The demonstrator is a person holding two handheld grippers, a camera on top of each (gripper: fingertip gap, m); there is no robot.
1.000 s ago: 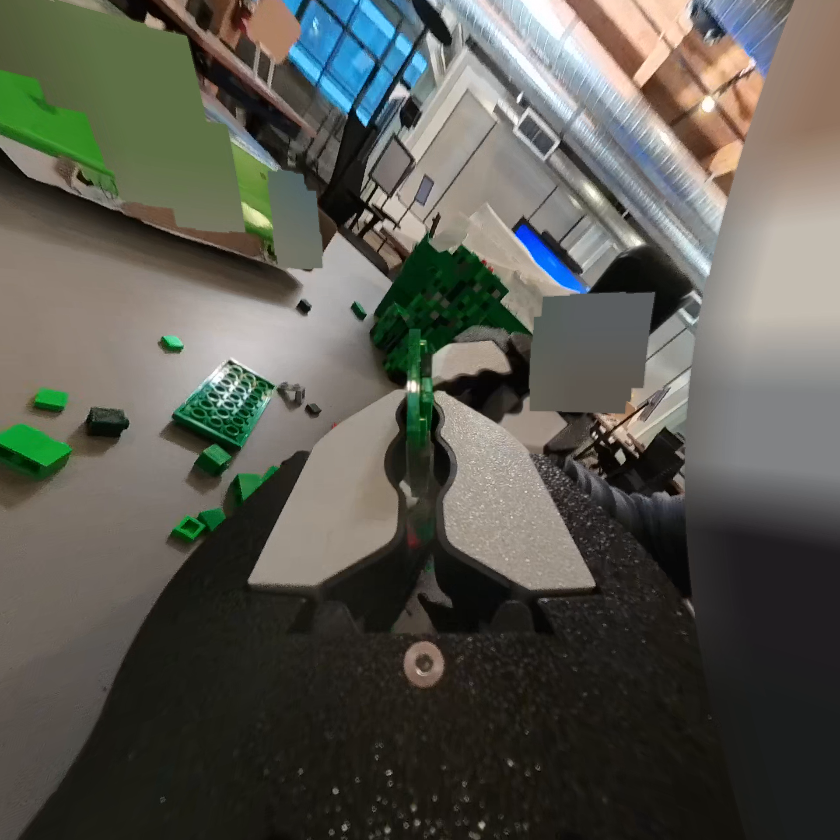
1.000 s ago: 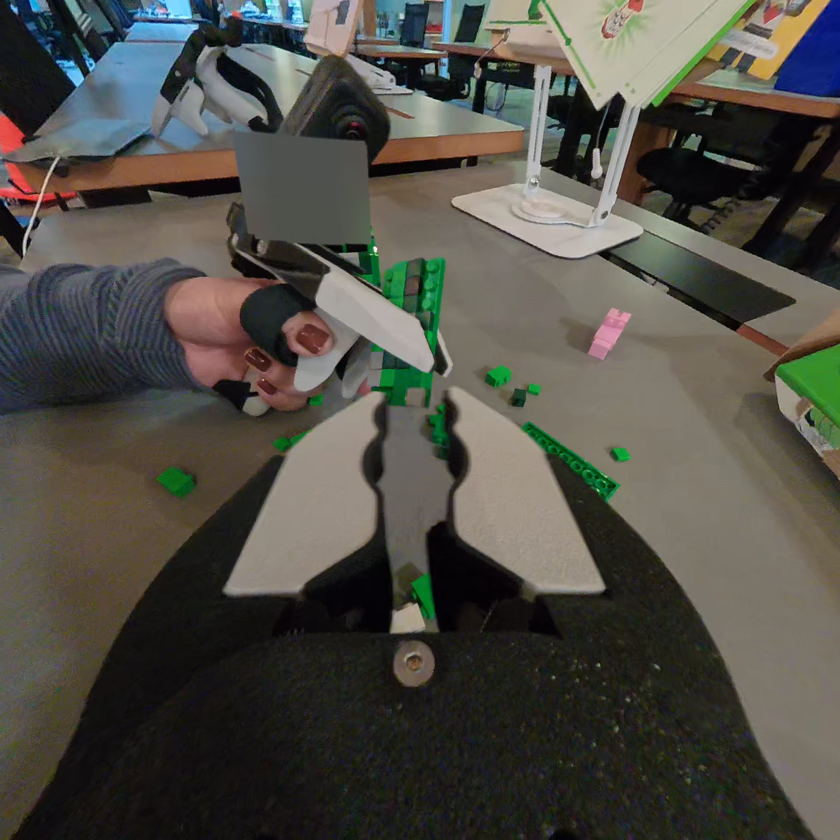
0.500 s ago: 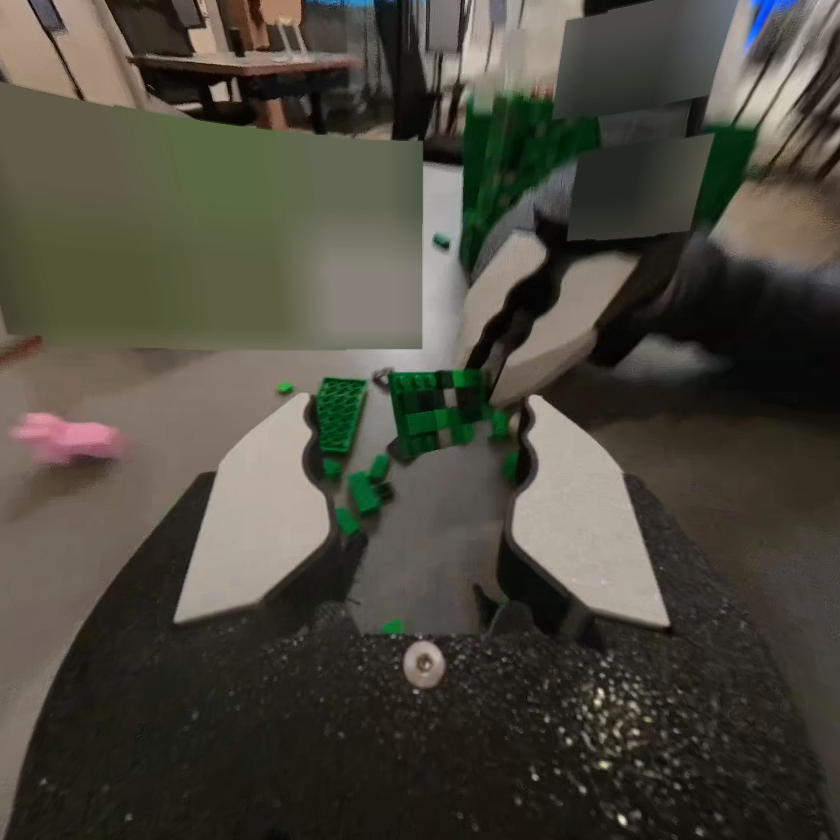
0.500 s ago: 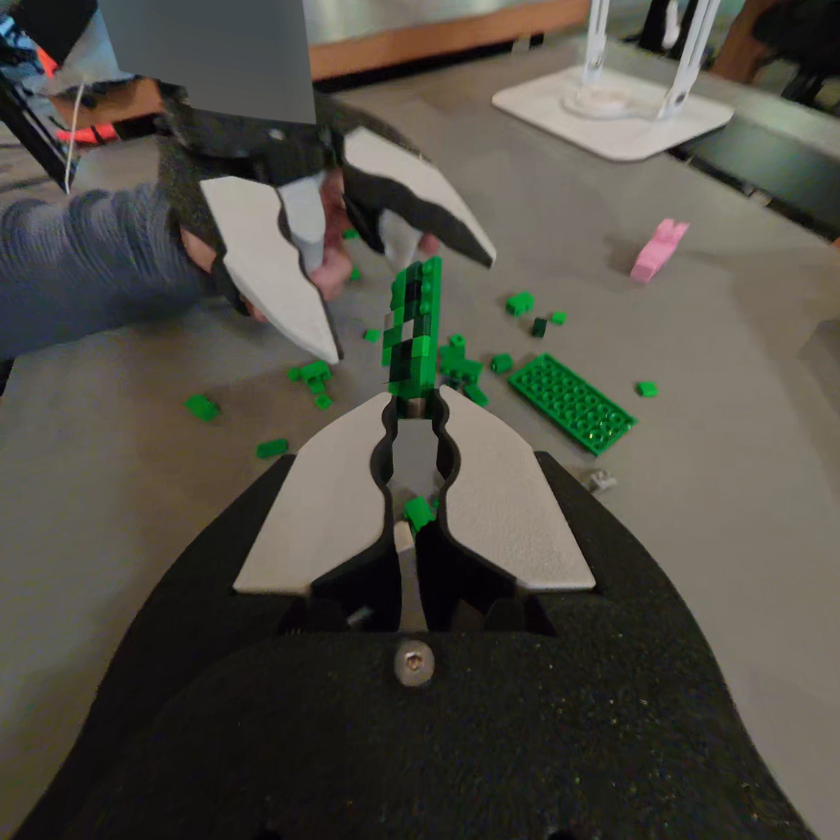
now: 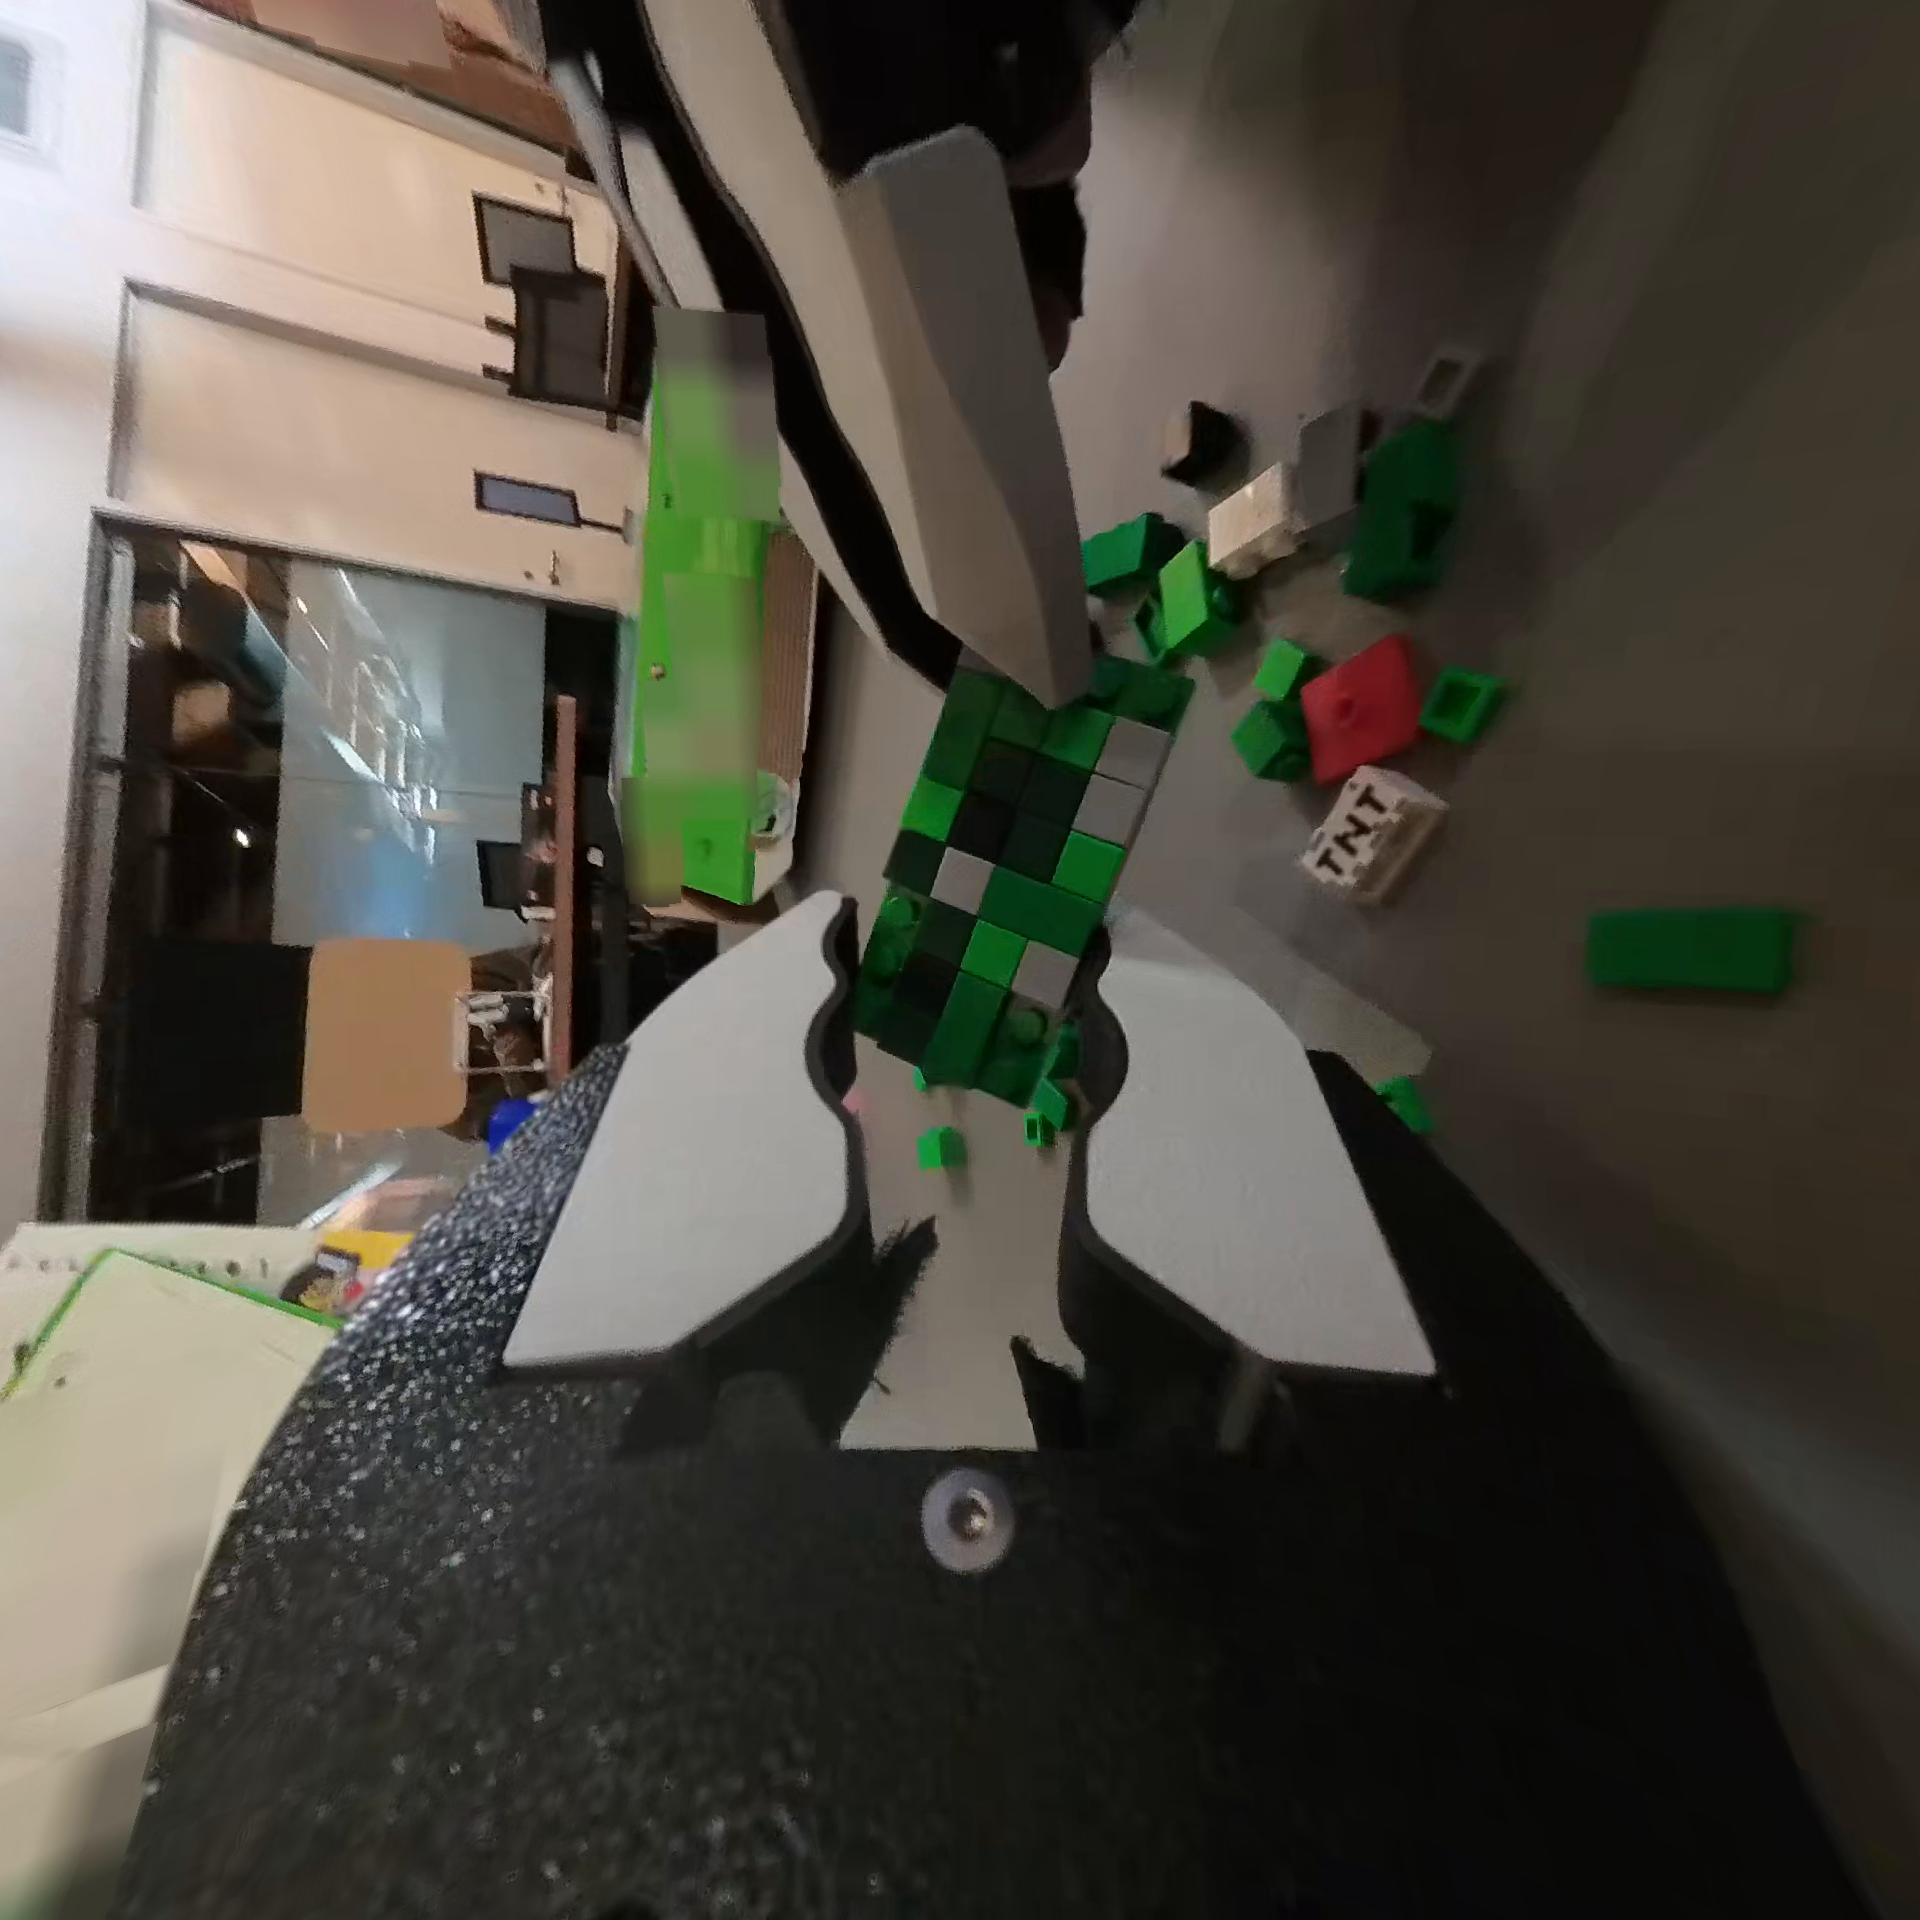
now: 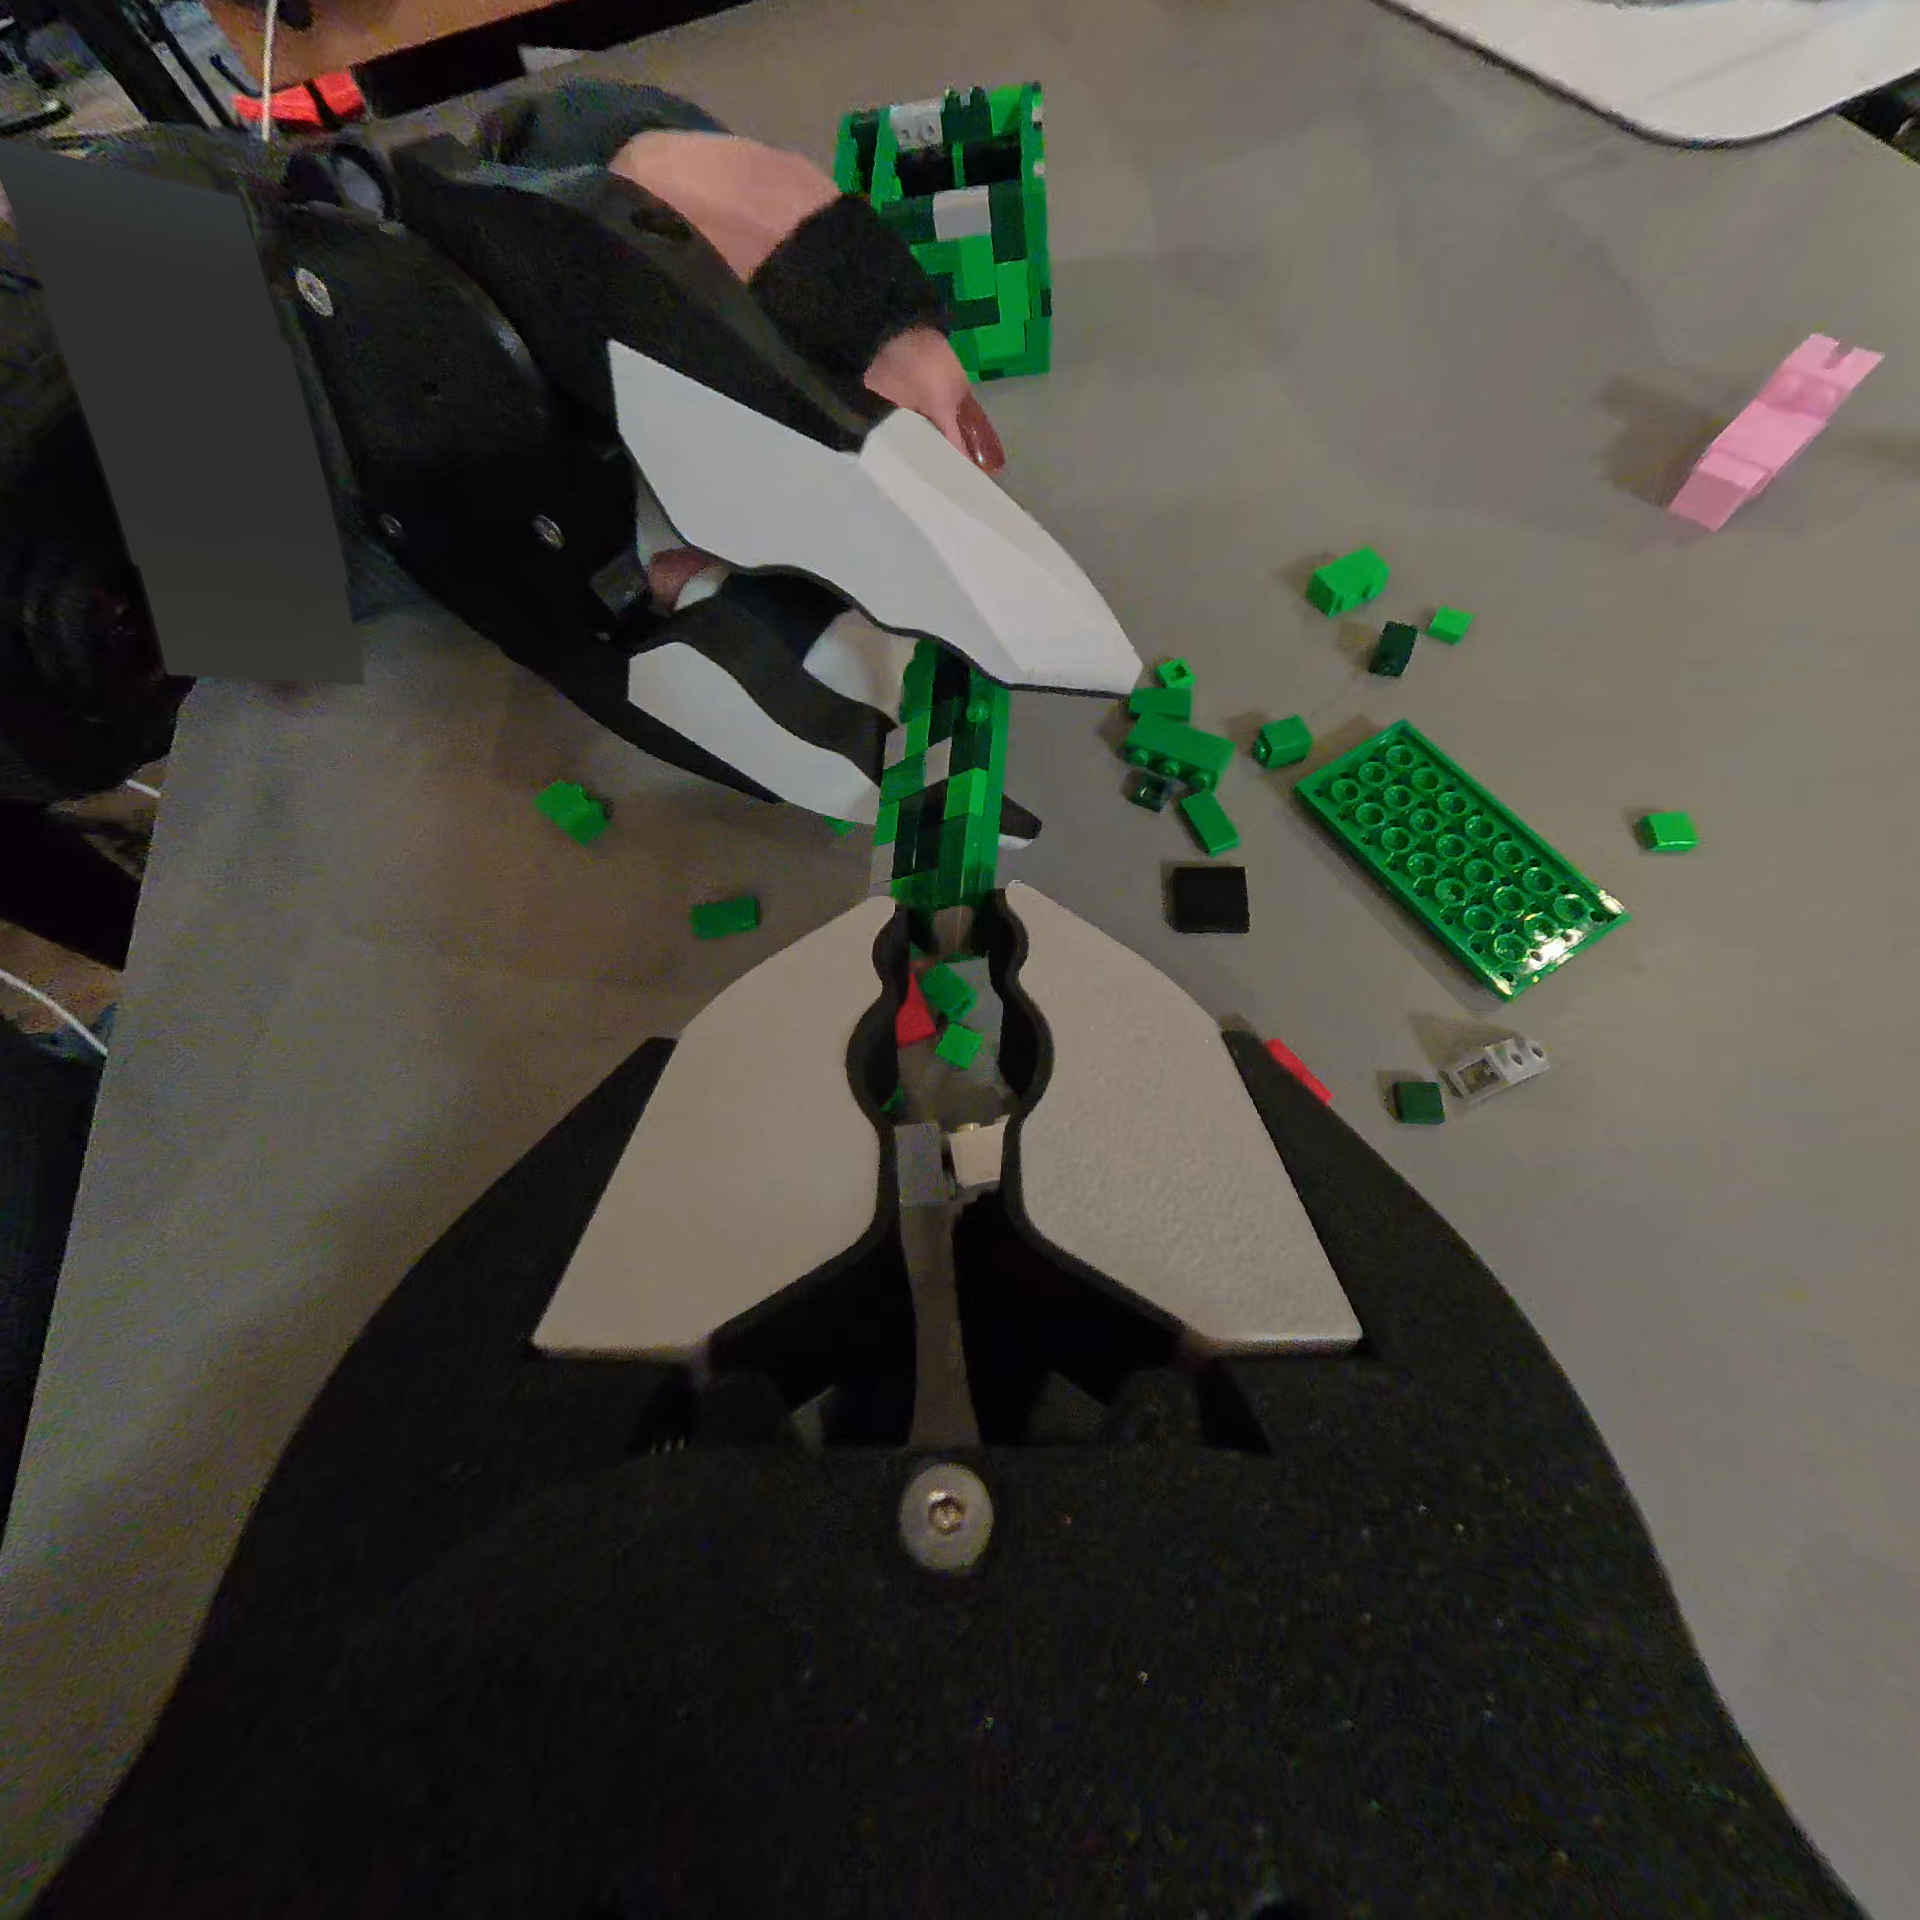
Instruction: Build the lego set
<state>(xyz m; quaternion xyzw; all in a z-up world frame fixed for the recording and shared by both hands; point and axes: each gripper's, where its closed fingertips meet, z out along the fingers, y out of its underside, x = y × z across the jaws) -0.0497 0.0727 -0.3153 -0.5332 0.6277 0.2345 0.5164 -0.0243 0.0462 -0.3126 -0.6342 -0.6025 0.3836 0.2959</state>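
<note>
A flat panel of green, black and grey bricks (image 6: 940, 821) is held above the grey table. My right gripper (image 6: 954, 899) is shut on its near end, across its thin side. In the left wrist view the panel (image 5: 1018, 862) faces me. My left gripper (image 5: 971, 935) is closed in on its two side edges at the near end. The right gripper (image 5: 1039, 675) comes in from above and holds the far end. In the right wrist view the left gripper (image 6: 987, 738) straddles the panel from the left, held by a hand.
A tall green brick tower (image 6: 966, 229) stands at the back. A green studded plate (image 6: 1455, 862), a black tile (image 6: 1208, 899), a pink piece (image 6: 1766, 436) and several loose green bricks lie to the right. A red tile (image 5: 1361, 707) and a white printed block (image 5: 1371, 831) lie beyond. Left and right tips are no more than a few centimetres apart. Between my left fingertips and the black tile (image 6: 1208, 899) there is roughly 4 centimetres.
The right gripper took hold of the panel and lifted it. The left gripper opened wide, swung round, and has now closed in on the panel's sides.
</note>
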